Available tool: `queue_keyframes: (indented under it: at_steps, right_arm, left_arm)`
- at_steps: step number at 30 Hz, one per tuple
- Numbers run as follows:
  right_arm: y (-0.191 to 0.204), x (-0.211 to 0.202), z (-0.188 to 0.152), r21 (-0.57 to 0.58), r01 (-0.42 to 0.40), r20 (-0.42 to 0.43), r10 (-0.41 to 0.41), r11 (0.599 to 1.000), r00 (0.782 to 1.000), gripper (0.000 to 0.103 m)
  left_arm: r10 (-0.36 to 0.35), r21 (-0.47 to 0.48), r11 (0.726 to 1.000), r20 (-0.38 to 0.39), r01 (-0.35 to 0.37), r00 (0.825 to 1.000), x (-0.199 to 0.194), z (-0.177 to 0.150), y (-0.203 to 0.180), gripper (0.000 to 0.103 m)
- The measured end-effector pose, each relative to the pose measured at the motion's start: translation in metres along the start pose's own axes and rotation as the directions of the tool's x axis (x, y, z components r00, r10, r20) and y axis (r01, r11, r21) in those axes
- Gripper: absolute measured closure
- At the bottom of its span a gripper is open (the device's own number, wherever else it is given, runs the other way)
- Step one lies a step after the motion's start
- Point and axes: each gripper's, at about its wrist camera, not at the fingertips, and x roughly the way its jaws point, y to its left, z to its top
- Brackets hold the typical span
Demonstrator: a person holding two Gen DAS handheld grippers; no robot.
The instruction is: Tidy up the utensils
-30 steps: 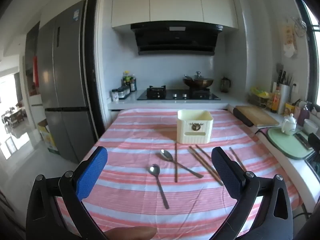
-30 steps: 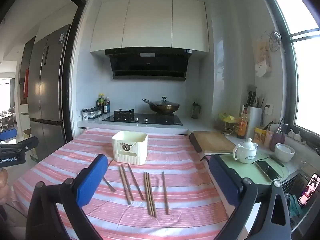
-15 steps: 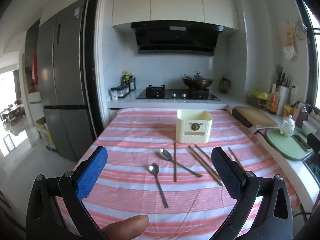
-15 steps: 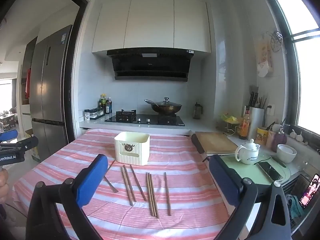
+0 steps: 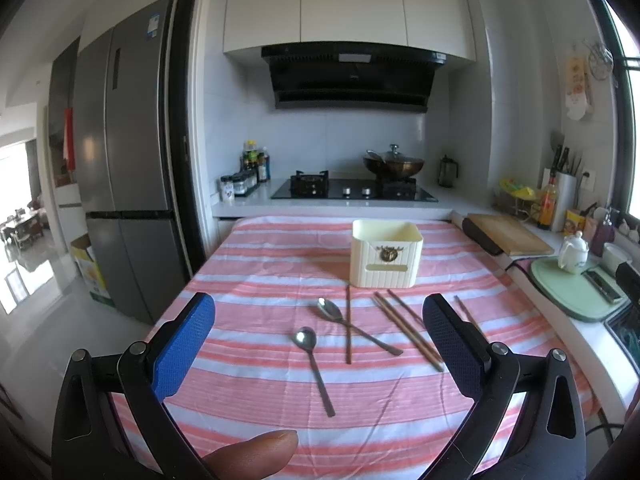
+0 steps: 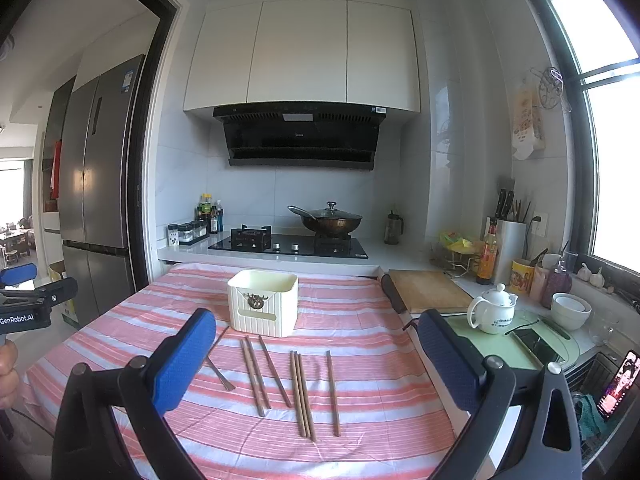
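A cream utensil holder (image 5: 386,253) (image 6: 263,303) stands on the striped tablecloth. In front of it lie two metal spoons (image 5: 313,360) (image 5: 356,326) and several brown chopsticks (image 5: 408,330) (image 6: 298,388). One spoon handle (image 6: 219,374) shows in the right wrist view. My left gripper (image 5: 320,356) hovers open above the near table edge, facing the spoons, nothing between its blue pads. My right gripper (image 6: 316,364) is open too, held over the chopsticks with nothing in it. The left gripper's body (image 6: 28,304) shows at the far left of the right wrist view.
The pink-and-white striped table (image 5: 260,280) meets a counter with a hob (image 5: 352,190) and wok (image 5: 394,164). On the right counter are a cutting board (image 6: 428,290), teapot (image 6: 494,312), bowl (image 6: 570,310) and phone (image 6: 618,384). A fridge (image 5: 124,200) stands left. A fingertip (image 5: 252,454) shows below.
Both cameras have risen and tilted slightly, so table items sit a little lower in view. The fingertip under the left gripper has slid further into view. Nothing on the table has moved.
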Motion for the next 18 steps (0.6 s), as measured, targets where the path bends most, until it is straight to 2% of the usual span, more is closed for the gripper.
queue_keyframes:
  at_steps: [18]
  right_arm:
    - [-0.0014,-0.0014,-0.0036,0.006,0.004,0.008,-0.004,1.000,1.000,0.000]
  left_arm:
    - [-0.008,-0.007,1.000,-0.002,0.008,1.000,-0.0019,0.0004,-0.0017,0.000]
